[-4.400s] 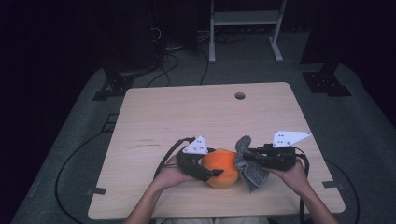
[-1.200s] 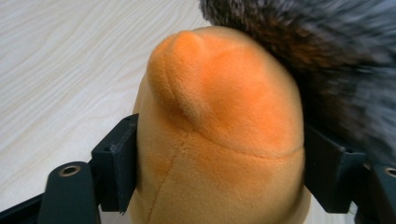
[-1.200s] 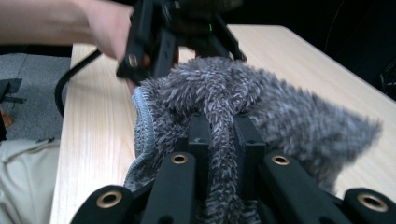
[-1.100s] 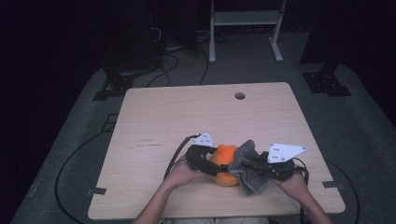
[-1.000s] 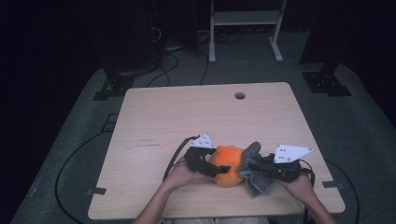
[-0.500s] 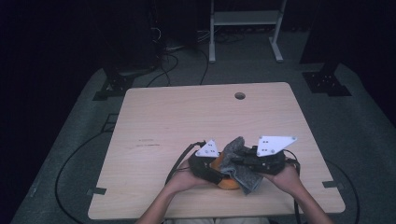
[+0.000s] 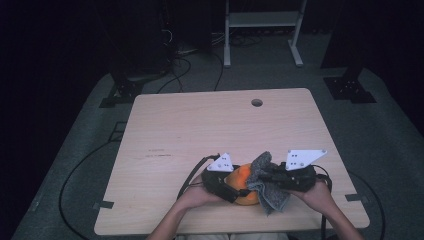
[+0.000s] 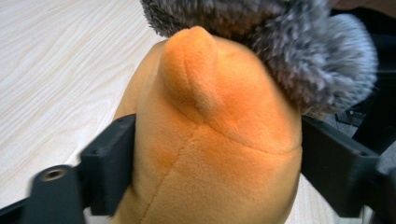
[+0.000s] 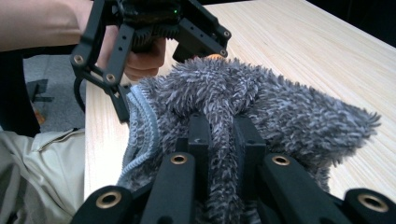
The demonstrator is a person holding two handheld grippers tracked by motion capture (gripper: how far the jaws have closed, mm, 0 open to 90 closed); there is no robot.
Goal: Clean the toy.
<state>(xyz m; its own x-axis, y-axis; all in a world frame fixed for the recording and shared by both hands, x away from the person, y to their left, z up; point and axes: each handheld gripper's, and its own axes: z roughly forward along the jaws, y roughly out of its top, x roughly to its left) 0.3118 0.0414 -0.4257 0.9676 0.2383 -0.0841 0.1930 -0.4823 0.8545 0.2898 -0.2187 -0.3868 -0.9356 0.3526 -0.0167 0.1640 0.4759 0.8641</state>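
Note:
An orange plush toy (image 7: 241, 176) sits near the front edge of the wooden table (image 7: 200, 130). My left gripper (image 7: 234, 192) has a jaw on each side of it. In the left gripper view both black jaws press the plush toy (image 8: 210, 140), and they have just been opening a little. My right gripper (image 7: 274, 178) is shut on a fluffy grey cloth (image 7: 265, 185), a fold pinched between its jaws (image 9: 219, 135). The cloth (image 9: 289, 112) drapes over the toy's top and right side (image 8: 299, 51). The left gripper (image 9: 154, 32) shows just beyond the cloth.
A round cable hole (image 7: 257, 102) lies near the table's far edge. Black cables (image 7: 80, 170) trail over the grey floor at left. A white stand (image 7: 262, 30) and dark equipment bases stand beyond the table.
The right gripper with the cloth slid left over the plush toy, then lifted slightly and drew back right. The left gripper stayed in place around the toy.

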